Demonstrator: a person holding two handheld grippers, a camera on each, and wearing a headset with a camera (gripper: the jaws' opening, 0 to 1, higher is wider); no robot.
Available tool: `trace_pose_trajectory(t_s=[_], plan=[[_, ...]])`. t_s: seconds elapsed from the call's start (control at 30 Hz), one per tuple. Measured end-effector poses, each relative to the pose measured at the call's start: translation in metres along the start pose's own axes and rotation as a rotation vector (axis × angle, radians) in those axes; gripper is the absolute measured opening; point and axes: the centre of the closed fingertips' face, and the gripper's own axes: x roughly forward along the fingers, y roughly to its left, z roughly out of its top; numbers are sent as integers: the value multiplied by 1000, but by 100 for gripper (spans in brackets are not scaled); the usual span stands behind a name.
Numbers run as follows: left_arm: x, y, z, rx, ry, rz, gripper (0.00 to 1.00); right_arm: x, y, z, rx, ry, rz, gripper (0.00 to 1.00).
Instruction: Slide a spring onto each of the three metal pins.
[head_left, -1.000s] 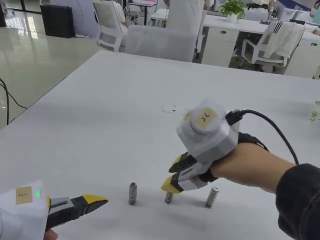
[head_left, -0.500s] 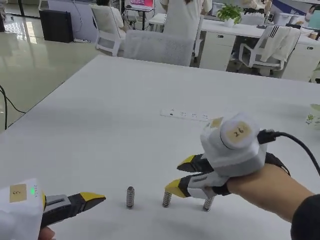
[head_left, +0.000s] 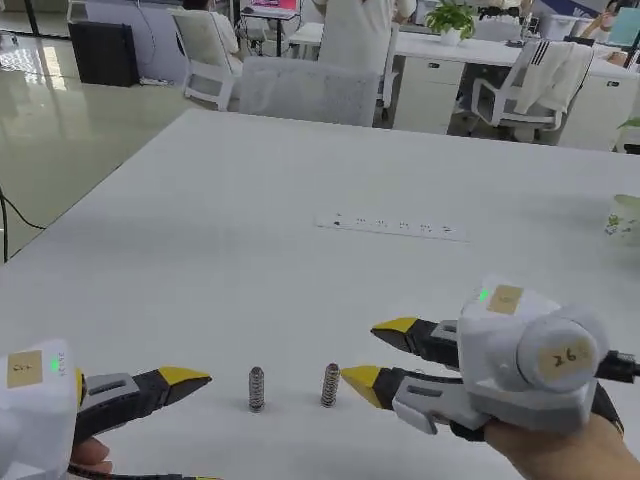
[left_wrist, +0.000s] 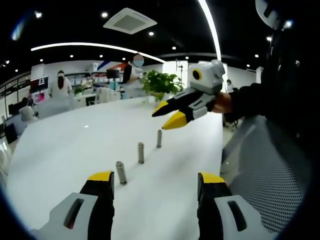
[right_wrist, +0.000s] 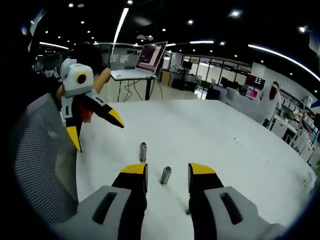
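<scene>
the right gripper has drawn back from the middle spring. a second ago its jaws stood over that spring. now the tips sit just to the right of it and raised, spread wide and empty. the left gripper sits well to the left of the middle spring, jaws wide, carrying nothing. the left spring stands upright near the middle spring. the right spring stands on the other side of it, in line. the pins cannot be made out inside the coils. judgement: all three springs stand unaided, so the last placement appears complete and no spring remains to be fitted.
</scene>
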Motion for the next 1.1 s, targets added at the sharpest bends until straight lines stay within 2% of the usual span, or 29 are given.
trace_pose_trajectory(t_s=[0.07, 0.1, 0.17, 0.23, 0.33, 0.6, 0.67, 0.83, 0.93, 1.03, 1.1], plan=[[2, -6, 2, -37, -20, -19, 62, -5, -6, -1, 8, -6, -15, 32], [2, -6, 1, -37, -17, -21, 62, -6, -8, -1, 12, -8, -18, 32], [3, -8, -5, -9, 16, -23, 62, -9, -17, -3, 39, -21, -42, 33], [4, -12, -5, -14, 19, -39, 62, -10, -21, -7, 64, -22, -47, 34], [5, -14, -8, -12, 33, -46, 62, -13, -23, -14, 70, -9, -48, 38], [7, -16, -11, -23, 35, -62, 62, -24, -27, -27, 115, 2, -50, 48], [7, -16, -11, -24, 31, -63, 62, -26, -26, -30, 134, 0, -47, 57], [7, -16, -10, -32, 21, -63, 62, -29, -14, -50, 160, 48, -12, 69], [8, -16, -10, -36, 14, -67, 63, -31, -10, -59, 170, 77, -3, 70], [10, -16, -11, -31, 16, -68, 63, -33, -10, -65, 187, 83, -1, 72], [11, -11, -12, -36, 6, -59, 64, -33, -10, -66, 190, 88, -5, 73]])
